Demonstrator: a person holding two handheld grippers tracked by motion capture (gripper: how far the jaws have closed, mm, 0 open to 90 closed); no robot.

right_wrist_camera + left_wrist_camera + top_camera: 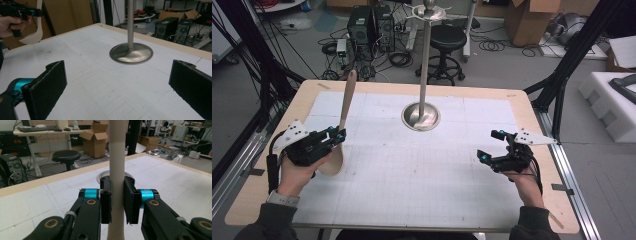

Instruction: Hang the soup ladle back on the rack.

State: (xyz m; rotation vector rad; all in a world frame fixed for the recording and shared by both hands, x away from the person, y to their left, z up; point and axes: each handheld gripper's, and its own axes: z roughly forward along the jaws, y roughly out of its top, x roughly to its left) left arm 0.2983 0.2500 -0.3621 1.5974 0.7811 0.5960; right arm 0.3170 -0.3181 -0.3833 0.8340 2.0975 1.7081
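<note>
Nearest the person, left of the metal stand (421, 116), the left gripper (334, 136) is clamped on the handle of the wooden ladle (343, 130), holding it upright and clear of the table (412, 190) — bowl down, handle tip up. To the stand's right, the right gripper (491, 145) hovers with jaws spread wide, grasping nothing. Risk: the smooth handle is pinched at one narrow point — a tilt could let it pivot or slip and strike the stand's pole.

We are seeing a matt pale wooden spoon (345, 115), a shiny metal stand (421, 116), and a wood-edged desk (532, 120).
</note>
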